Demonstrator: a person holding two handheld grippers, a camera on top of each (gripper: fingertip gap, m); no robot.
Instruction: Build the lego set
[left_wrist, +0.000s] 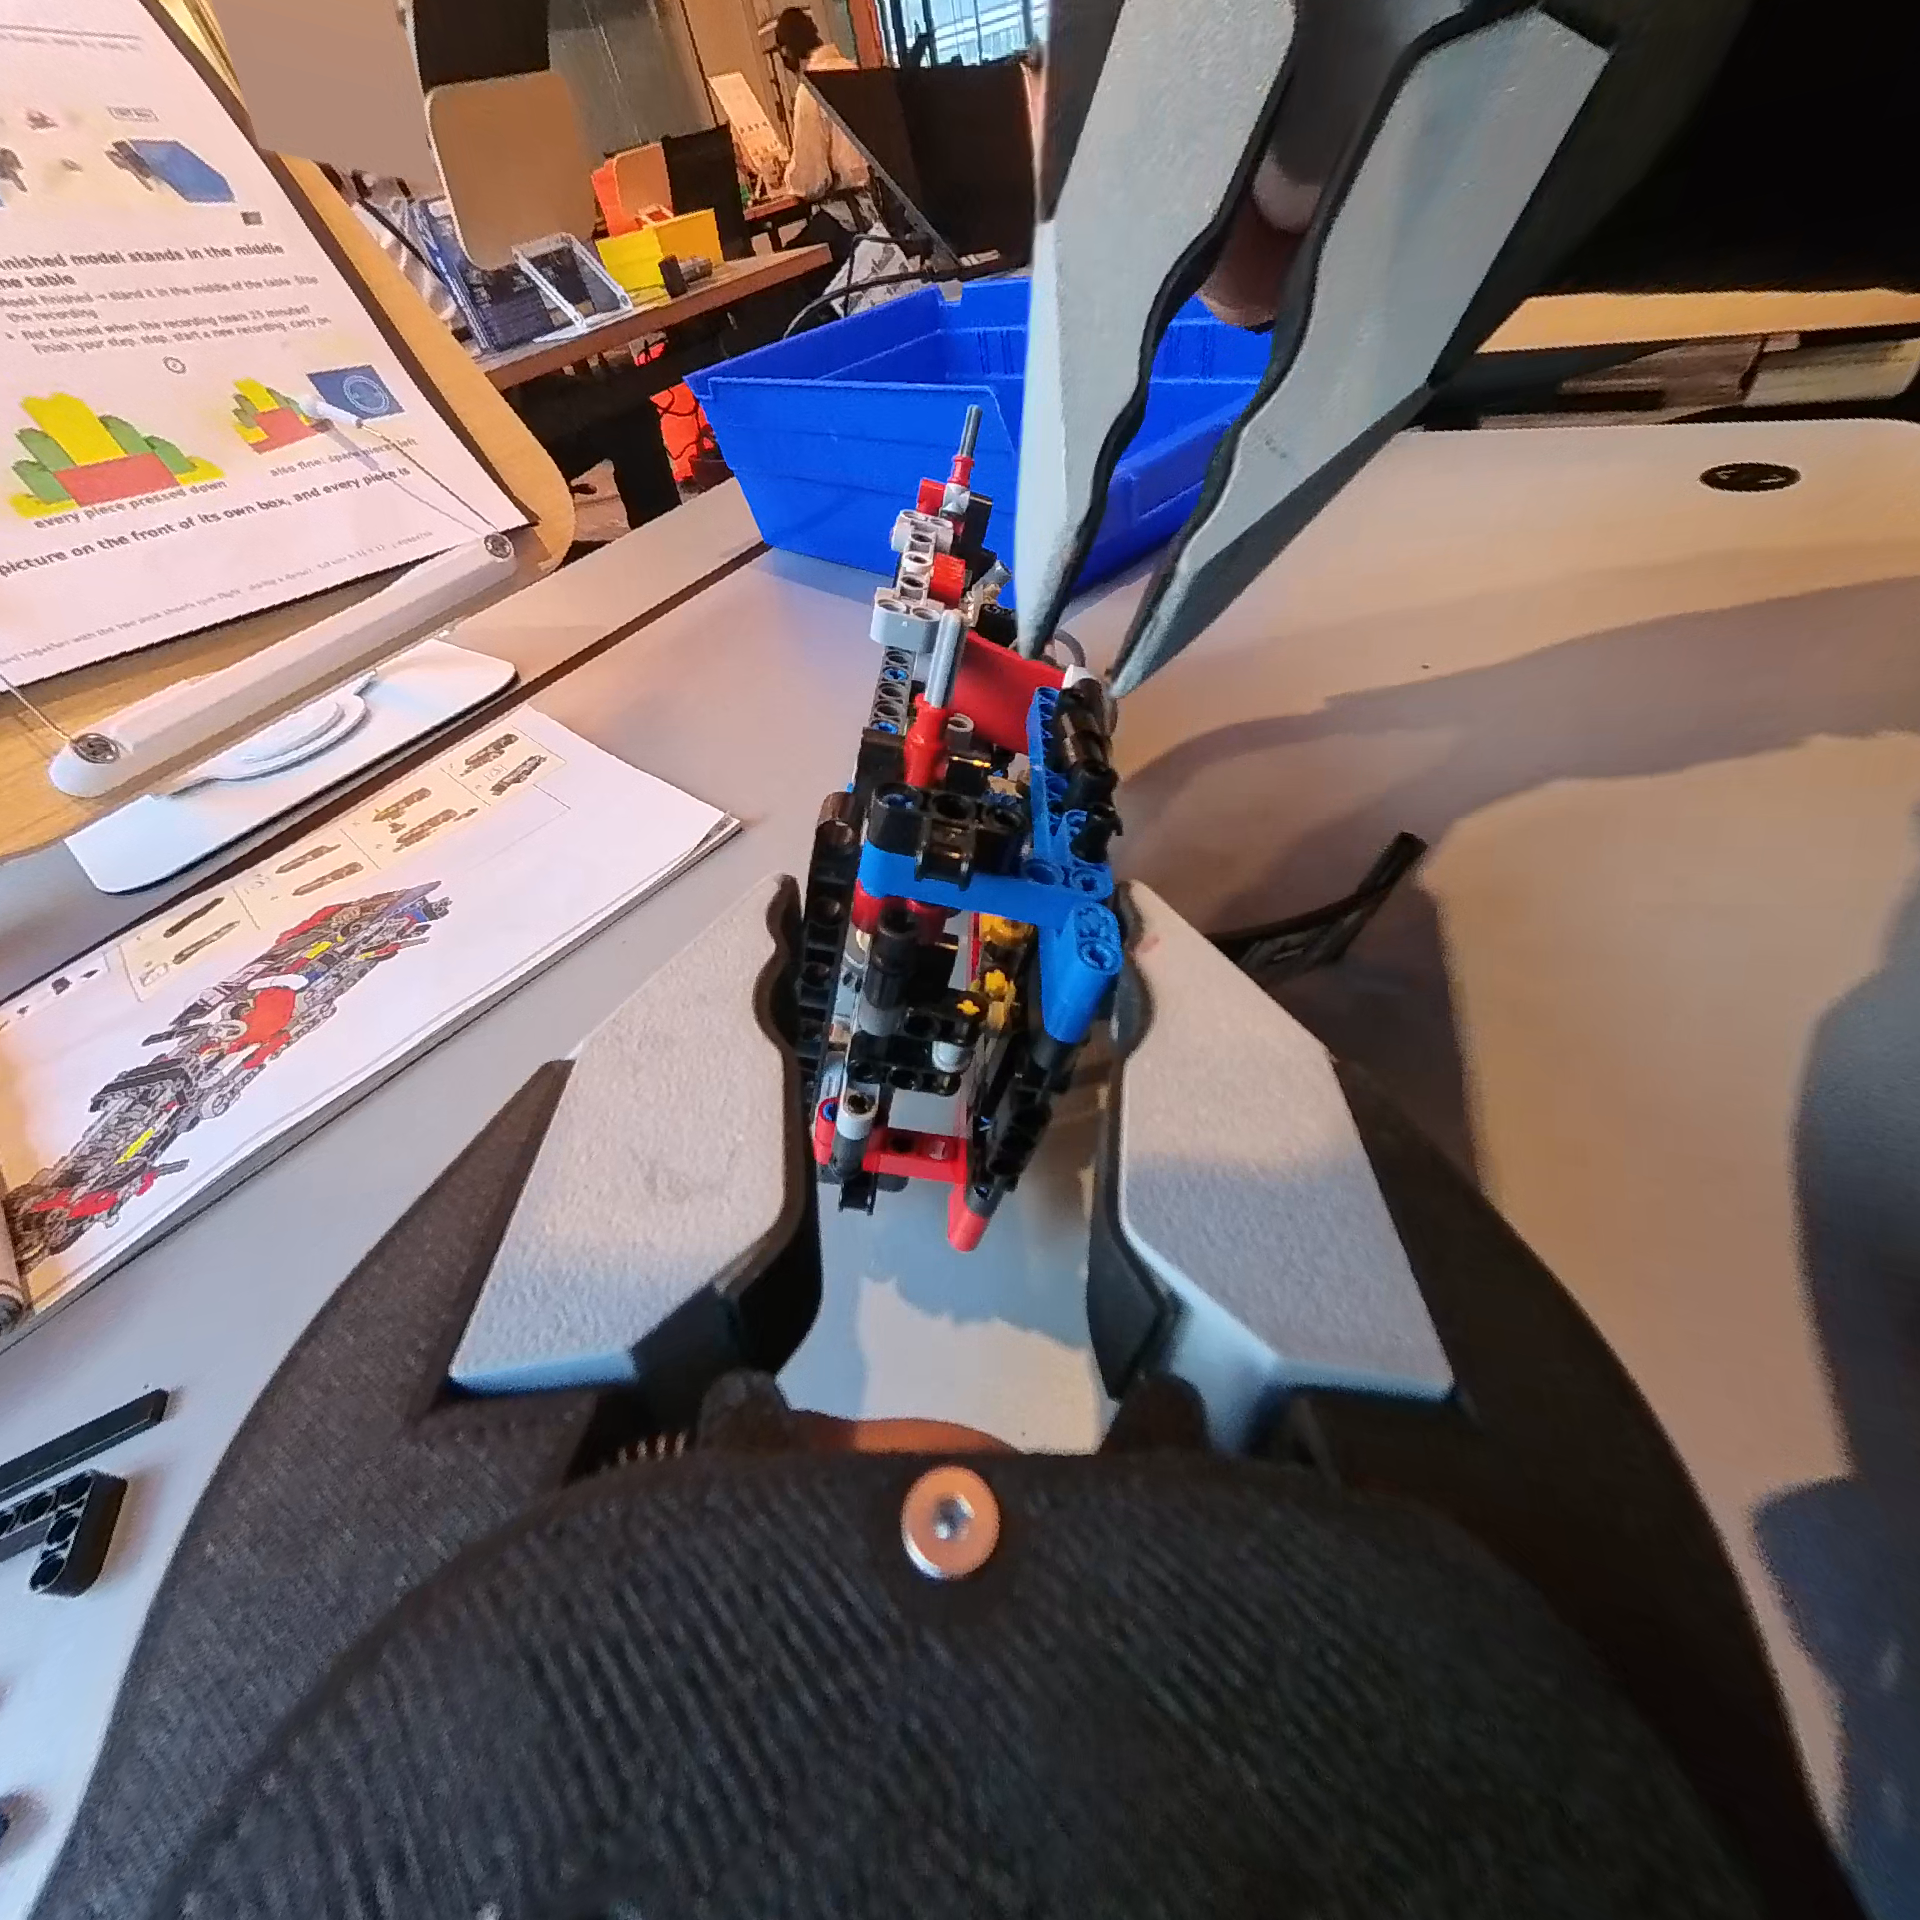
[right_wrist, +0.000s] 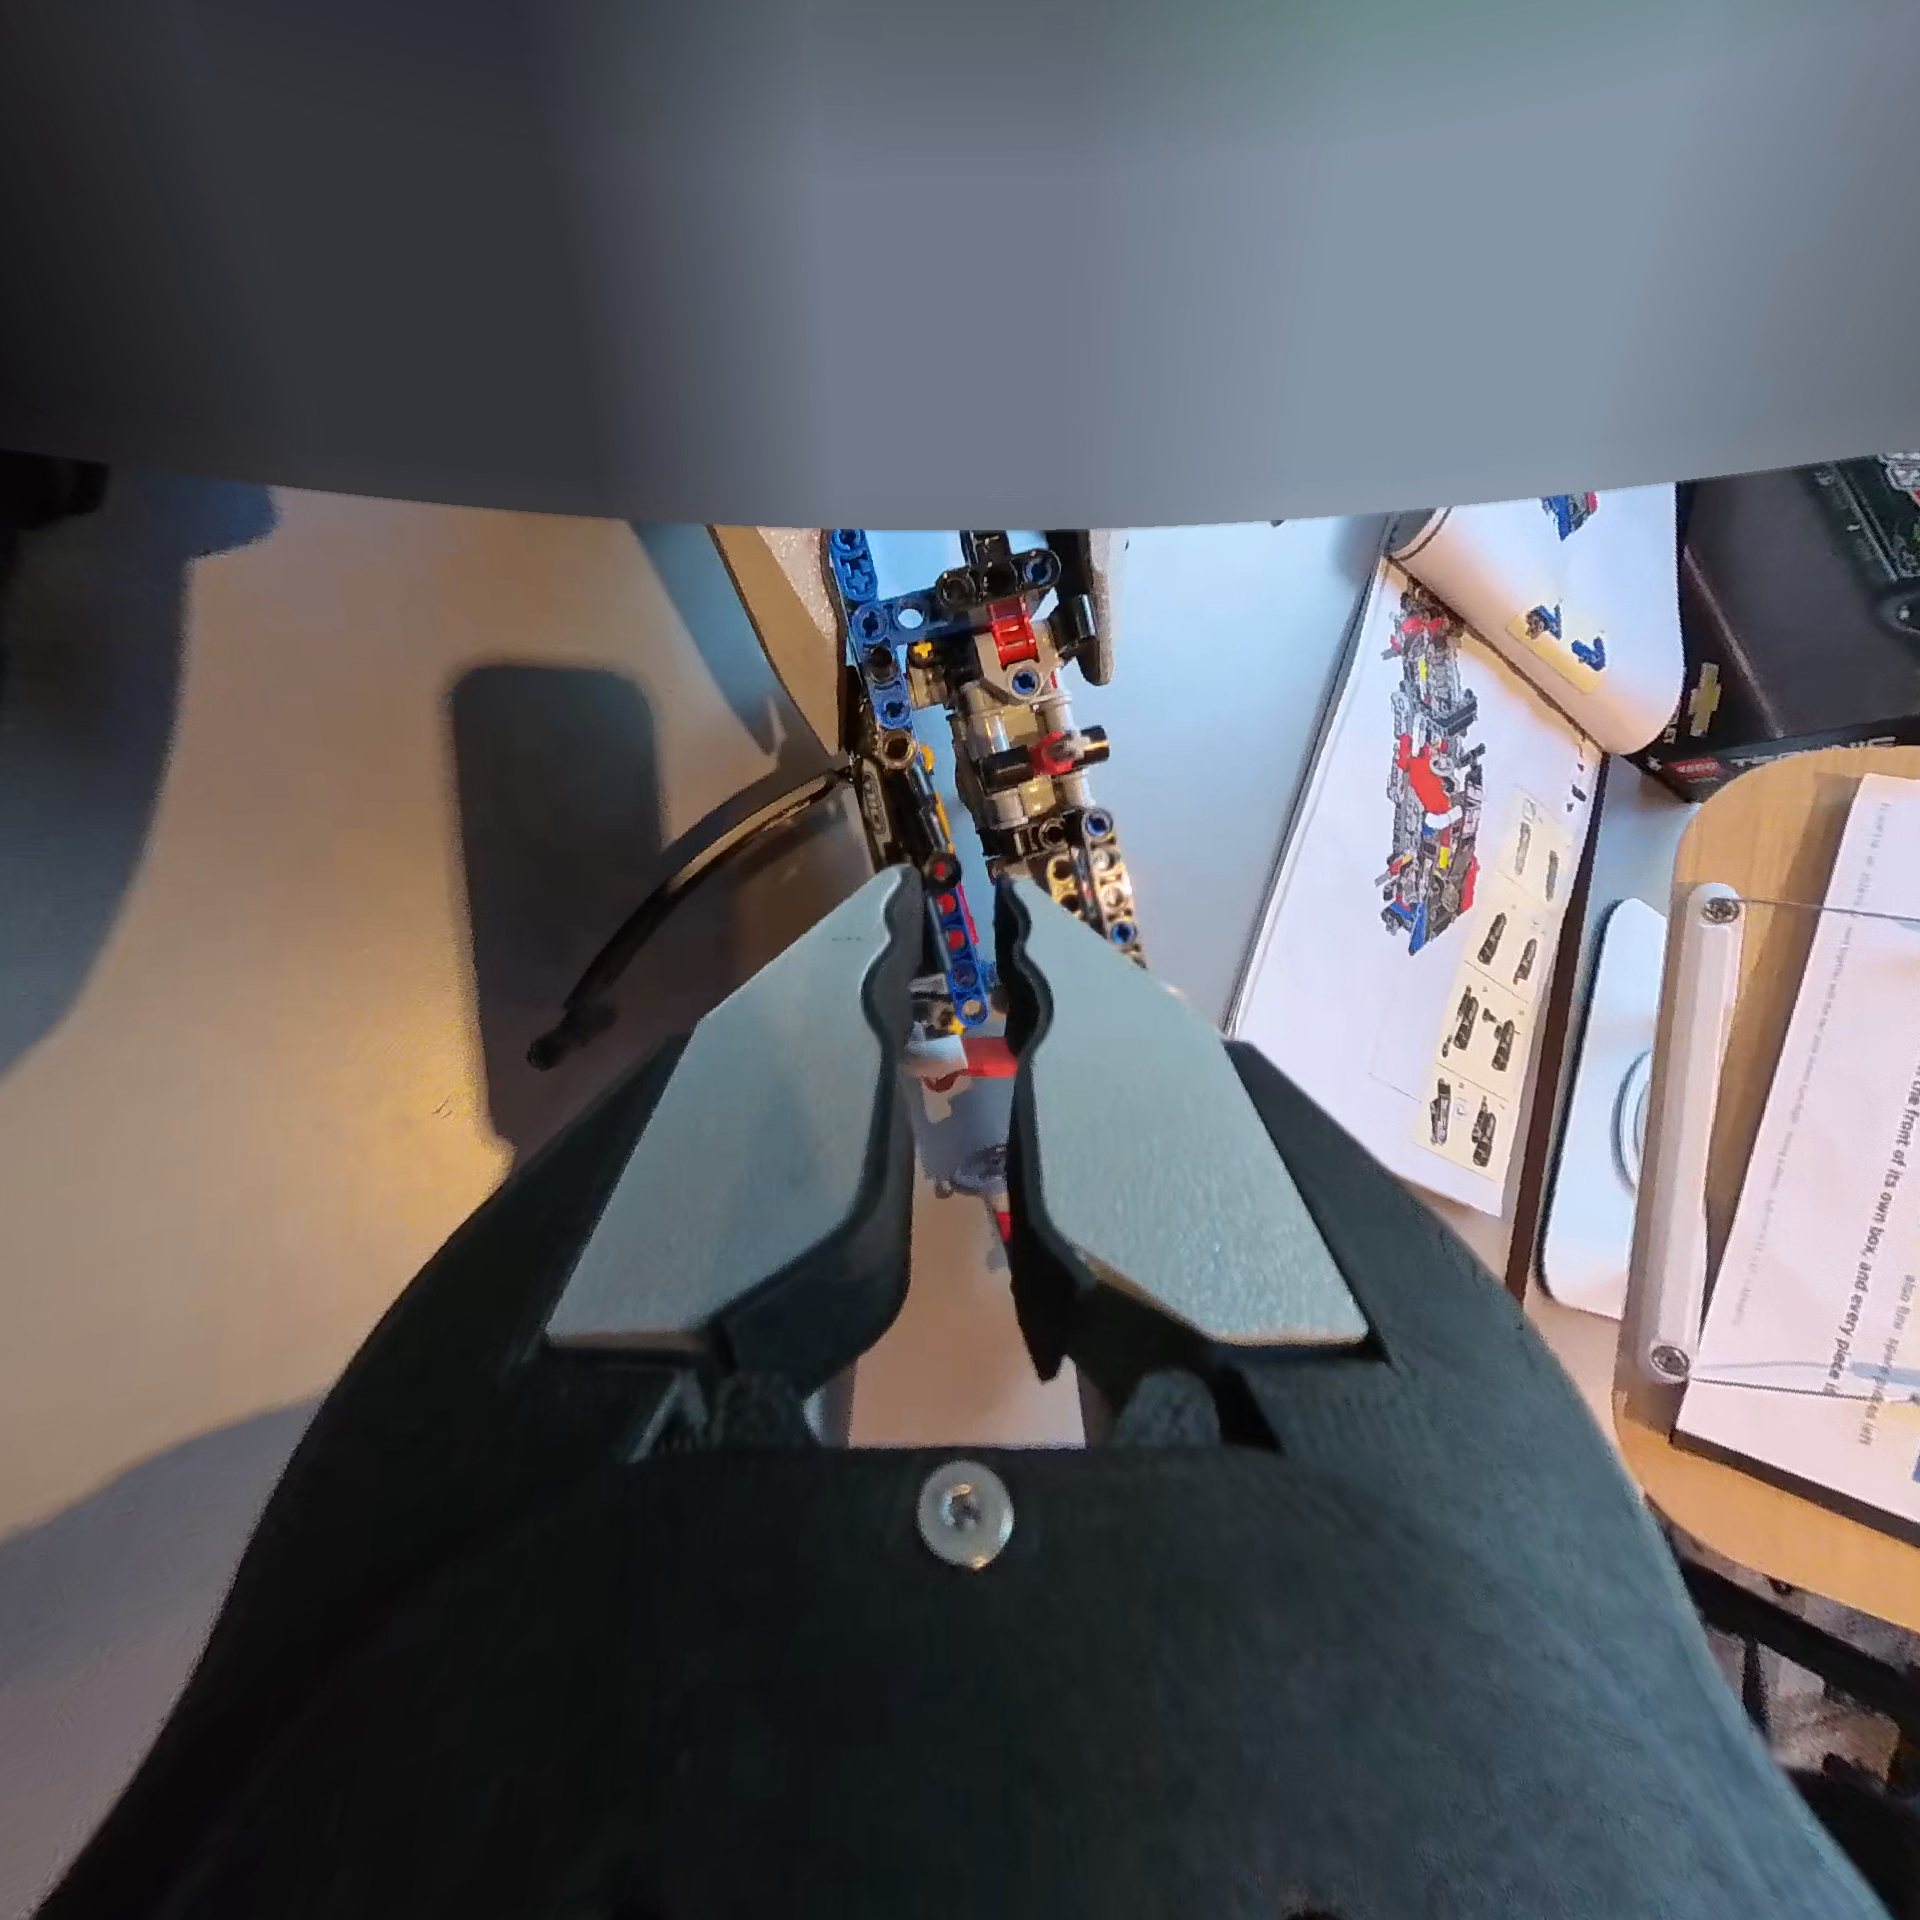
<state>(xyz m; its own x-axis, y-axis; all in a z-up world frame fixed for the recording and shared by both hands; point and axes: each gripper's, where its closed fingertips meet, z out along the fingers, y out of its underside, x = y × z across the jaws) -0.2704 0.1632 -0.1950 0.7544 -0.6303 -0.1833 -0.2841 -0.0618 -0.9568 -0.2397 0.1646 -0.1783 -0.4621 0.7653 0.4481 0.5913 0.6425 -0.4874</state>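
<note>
The lego model (left_wrist: 966, 831), a tall build of black, blue, red and grey beams, stands upright on the grey table (left_wrist: 1558, 1039). My left gripper (left_wrist: 961, 935) is shut on its lower half, one finger on each side. My right gripper (left_wrist: 1081, 665) comes down from above with its jaws nearly closed. Its tips pinch a small black connector (left_wrist: 1086, 722) at the top end of the model's blue beam. In the right wrist view, my right gripper (right_wrist: 956, 888) straddles that blue beam (right_wrist: 961, 940). Beyond it, the model (right_wrist: 1023, 707) sits between the left gripper's fingers (right_wrist: 784, 623).
An open instruction booklet (left_wrist: 312, 956) lies left of the model and also shows in the right wrist view (right_wrist: 1434, 883). A sheet on a wooden stand (left_wrist: 208, 364) is behind it. A blue bin (left_wrist: 862, 416) stands at the back. Loose black beams (left_wrist: 62, 1527) lie front left. A black cable (left_wrist: 1330, 914) lies right. Left tips to right tips: about 5 centimeters.
</note>
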